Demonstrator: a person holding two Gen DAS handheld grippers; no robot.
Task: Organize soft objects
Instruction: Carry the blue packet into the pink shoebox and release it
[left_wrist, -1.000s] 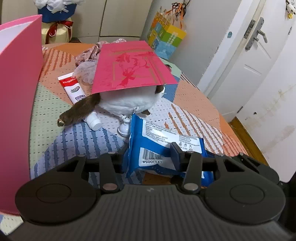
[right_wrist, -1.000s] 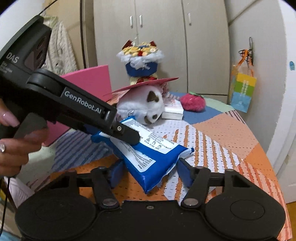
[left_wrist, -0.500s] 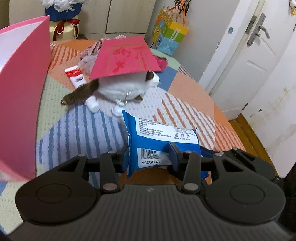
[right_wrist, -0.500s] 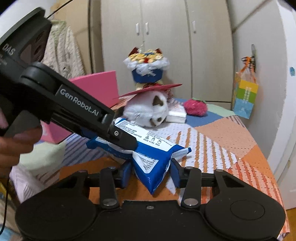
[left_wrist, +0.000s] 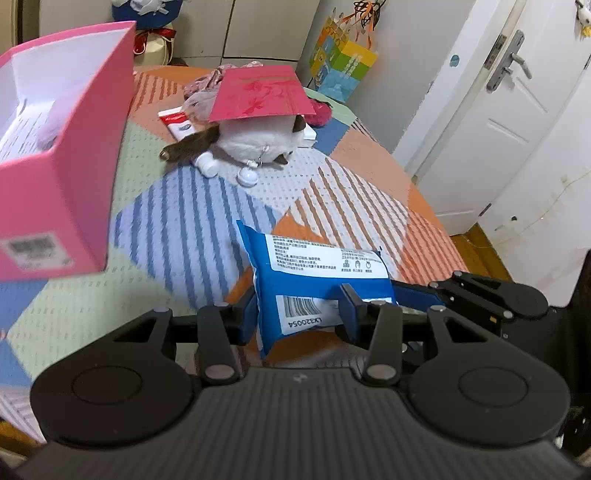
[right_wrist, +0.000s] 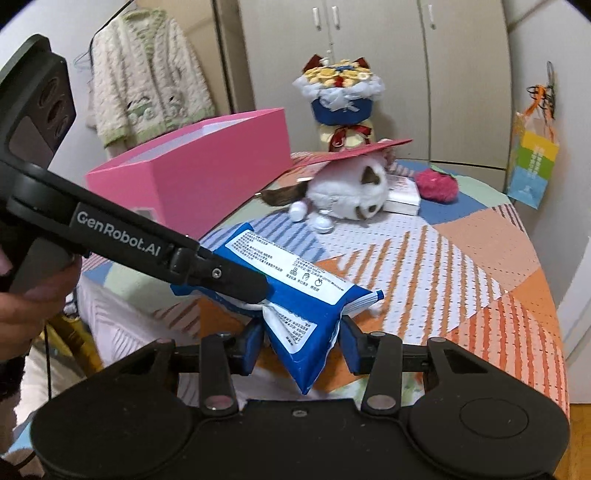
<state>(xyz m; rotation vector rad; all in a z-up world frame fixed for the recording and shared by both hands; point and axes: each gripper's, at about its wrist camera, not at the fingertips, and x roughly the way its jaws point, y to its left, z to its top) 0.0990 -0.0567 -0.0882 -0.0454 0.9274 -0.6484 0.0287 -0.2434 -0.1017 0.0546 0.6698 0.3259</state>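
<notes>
A blue soft pack of wipes (left_wrist: 314, 280) (right_wrist: 299, 306) is held in the air over the near table edge by both grippers. My left gripper (left_wrist: 299, 317) is shut on one end of it, my right gripper (right_wrist: 301, 341) is shut on the other end. The left gripper's arm (right_wrist: 122, 240) crosses the right wrist view from the left. A white and brown plush cat (left_wrist: 255, 140) (right_wrist: 351, 192) lies mid-table under a red card (left_wrist: 258, 96). An open pink box (left_wrist: 59, 147) (right_wrist: 195, 166) stands at the left.
A patchwork cloth (left_wrist: 184, 221) covers the table. A red fuzzy ball (right_wrist: 436, 182), a book (right_wrist: 402, 194), a toothpaste box (left_wrist: 177, 123), a small white bottle (left_wrist: 207, 164) lie around the cat. A colourful gift bag (right_wrist: 532, 166) hangs at the right; a white door (left_wrist: 491, 122).
Both grippers lifted the blue pack and drew back from the cat. The right gripper closed on the pack. The pink box's open top came into the left wrist view.
</notes>
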